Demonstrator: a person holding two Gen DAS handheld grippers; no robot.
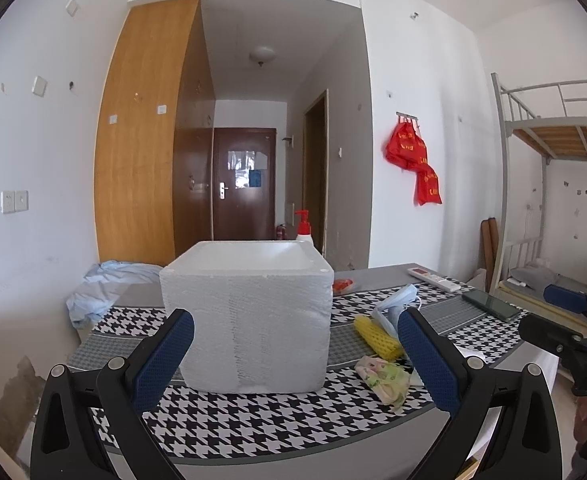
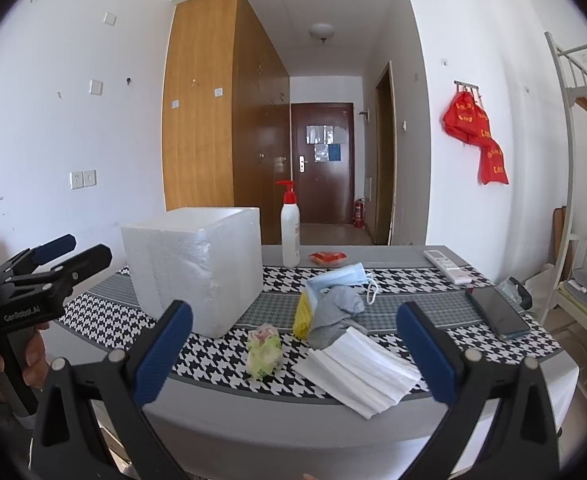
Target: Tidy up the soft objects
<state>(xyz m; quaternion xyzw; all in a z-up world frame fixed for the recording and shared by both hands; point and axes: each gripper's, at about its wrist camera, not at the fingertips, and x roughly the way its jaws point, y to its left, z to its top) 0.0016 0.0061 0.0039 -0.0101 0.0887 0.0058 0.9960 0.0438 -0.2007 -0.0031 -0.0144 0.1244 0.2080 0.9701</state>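
Both tongs, left tongs (image 1: 295, 338) and right tongs (image 2: 294, 334), wide and empty; foam box (image 1: 249, 316) interior mostly hidden, grey cloth (image 2: 335, 312) half-buried.

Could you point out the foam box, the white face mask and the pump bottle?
Foam box (image 2: 197, 268), right wrist view, front wall.
White face mask (image 2: 359, 372), right wrist view, pleated middle.
Pump bottle (image 2: 290, 232), right wrist view, white body.

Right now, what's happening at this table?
A person holds two grippers, both open and empty, short of the table. The left gripper faces the foam box. The right gripper faces loose soft items: a white mask, a grey sock, a blue mask, a yellow foam net and a crumpled wrapper. Nothing is picked up yet.
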